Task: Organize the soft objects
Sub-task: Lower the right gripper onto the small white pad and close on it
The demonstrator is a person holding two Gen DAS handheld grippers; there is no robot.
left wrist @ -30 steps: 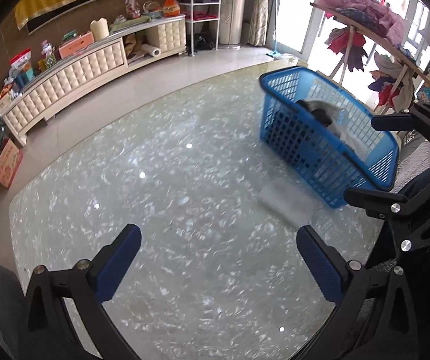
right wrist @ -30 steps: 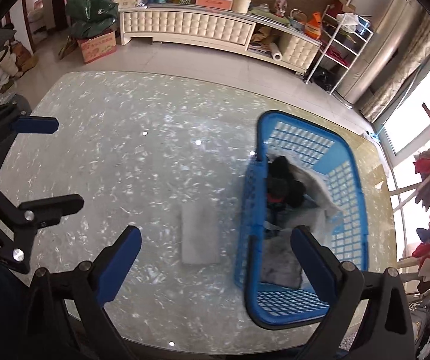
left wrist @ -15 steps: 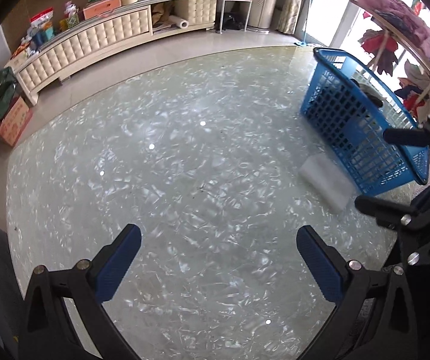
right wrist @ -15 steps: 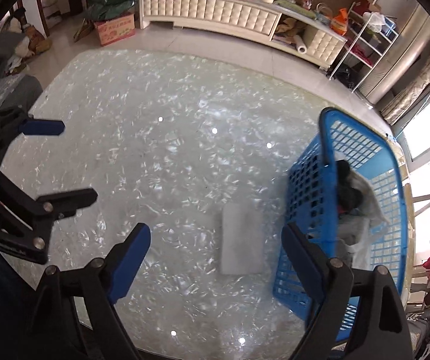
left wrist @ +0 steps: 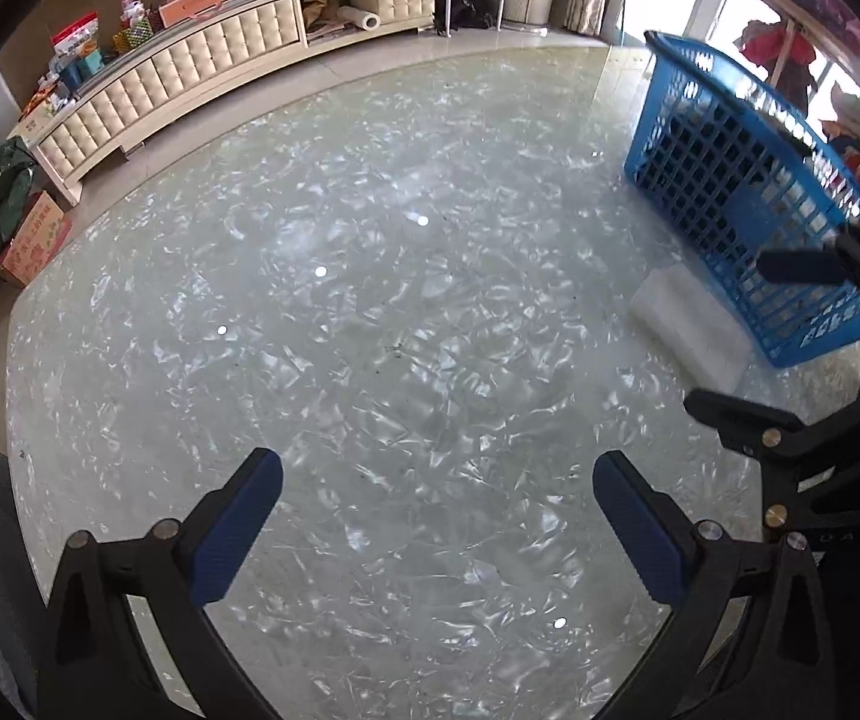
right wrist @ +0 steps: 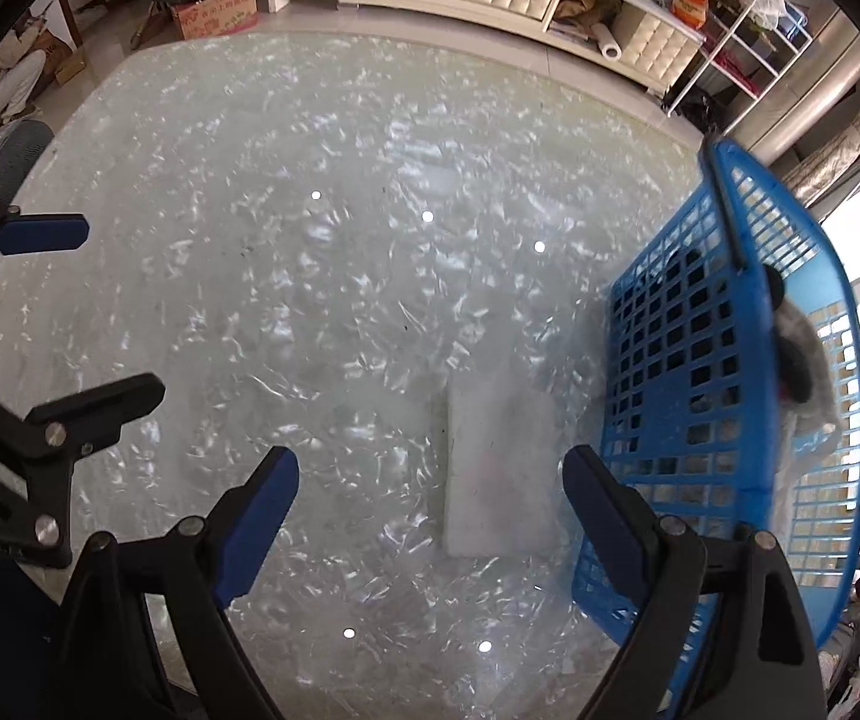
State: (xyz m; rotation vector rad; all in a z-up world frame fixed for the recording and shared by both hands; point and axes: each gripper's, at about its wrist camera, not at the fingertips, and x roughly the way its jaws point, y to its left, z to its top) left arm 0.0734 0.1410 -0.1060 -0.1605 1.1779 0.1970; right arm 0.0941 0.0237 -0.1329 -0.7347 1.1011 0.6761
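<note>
White rectangular foam pad [right wrist: 499, 468] loose at twelve o'clock, beside blue plastic lattice basket [right wrist: 724, 420]; next: reach, pinch with wide-open, empty right gripper [right wrist: 430, 510]; left gripper [left wrist: 436, 522] likewise agape, empty.

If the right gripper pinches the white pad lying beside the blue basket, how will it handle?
The white pad lies flat with squared edges, so it probably holds shape yet bends. It looks light. On the glossy table it may slide when nudged.

The left gripper [left wrist: 436, 510] is wide open over the shiny table [left wrist: 369, 312]. A white pad [left wrist: 691, 330] lies beside the blue basket [left wrist: 748, 192].
</note>
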